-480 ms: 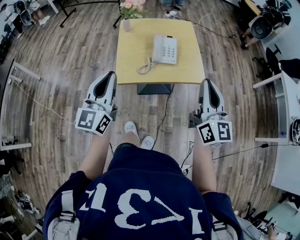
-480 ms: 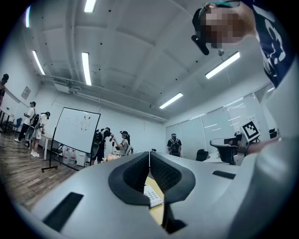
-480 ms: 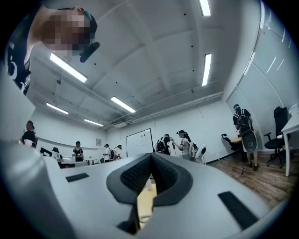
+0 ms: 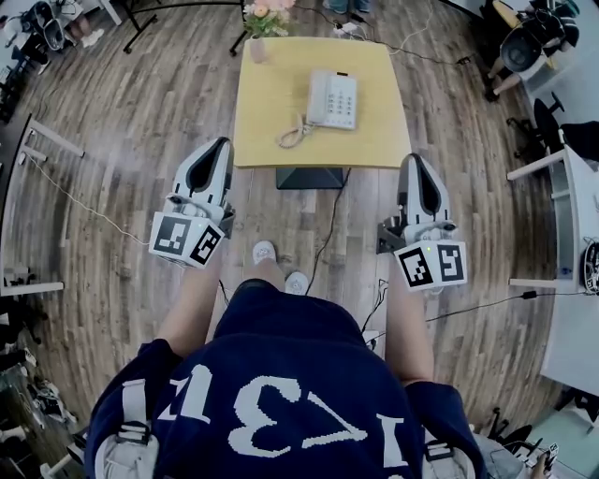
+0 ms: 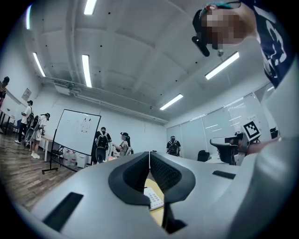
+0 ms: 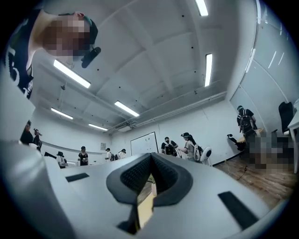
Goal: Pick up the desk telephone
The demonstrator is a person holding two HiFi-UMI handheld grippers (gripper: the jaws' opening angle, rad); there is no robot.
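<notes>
A white desk telephone (image 4: 332, 98) with a coiled cord (image 4: 294, 134) lies on a small yellow table (image 4: 271, 89) ahead of me in the head view. My left gripper (image 4: 221, 146) hangs short of the table's near left corner, shut and holding nothing. To the right, my right gripper (image 4: 413, 161) floats just off the table's near right corner, also shut and empty. In the left gripper view the jaws (image 5: 149, 154) meet tip to tip, and part of the phone's keypad (image 5: 153, 199) shows below them. The right gripper view shows closed tips (image 6: 150, 156) with a strip of the table (image 6: 145, 208) beneath.
A pink vase of flowers (image 4: 256, 26) stands at the table's far left corner. A dark box (image 4: 310, 177) sits under the table, and a cable (image 4: 328, 229) runs across the wooden floor. White desks (image 4: 571, 243) and chairs stand to the right. Several people stand by a whiteboard (image 5: 77, 130).
The whole view has shifted slightly; the table and phone sit a touch lower and to the right in the frame. Both grippers keep their places and stay shut.
</notes>
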